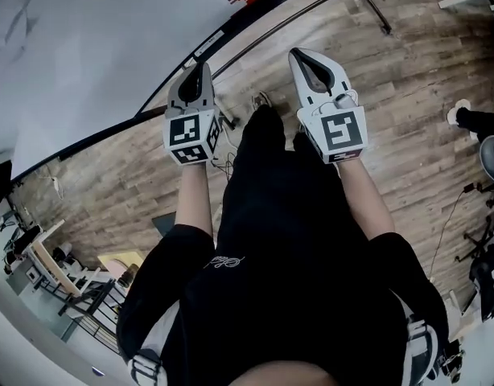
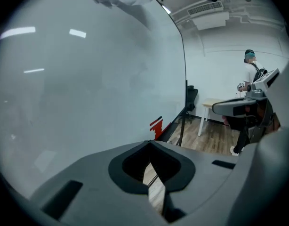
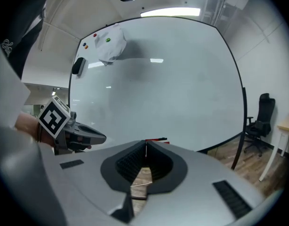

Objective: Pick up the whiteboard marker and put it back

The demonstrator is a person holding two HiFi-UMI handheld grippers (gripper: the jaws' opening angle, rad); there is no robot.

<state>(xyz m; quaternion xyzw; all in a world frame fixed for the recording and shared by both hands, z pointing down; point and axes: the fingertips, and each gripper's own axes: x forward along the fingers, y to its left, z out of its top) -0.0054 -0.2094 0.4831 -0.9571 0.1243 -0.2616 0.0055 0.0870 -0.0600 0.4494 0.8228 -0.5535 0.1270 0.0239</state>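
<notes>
Wood-plank floor (image 1: pixel 392 95) bears a whiteboard stand (image 1: pixel 376 13), office chair (image 3: pixel 258 121) and table (image 2: pixel 209 102)

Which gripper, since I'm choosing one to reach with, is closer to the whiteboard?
The left gripper: in the head view its tip nearly meets the rim of the whiteboard, while the right gripper lies farther over the wood floor.

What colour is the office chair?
Black; the office chair shows best in the right gripper view.

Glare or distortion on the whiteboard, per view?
Left gripper view: ceiling-light streaks glare on the whiteboard, black vignette at the corners. Right gripper view: fisheye bows the whiteboard's frame, faint glare patches. Head view: whiteboard washed out, its lower edge bends.
</notes>
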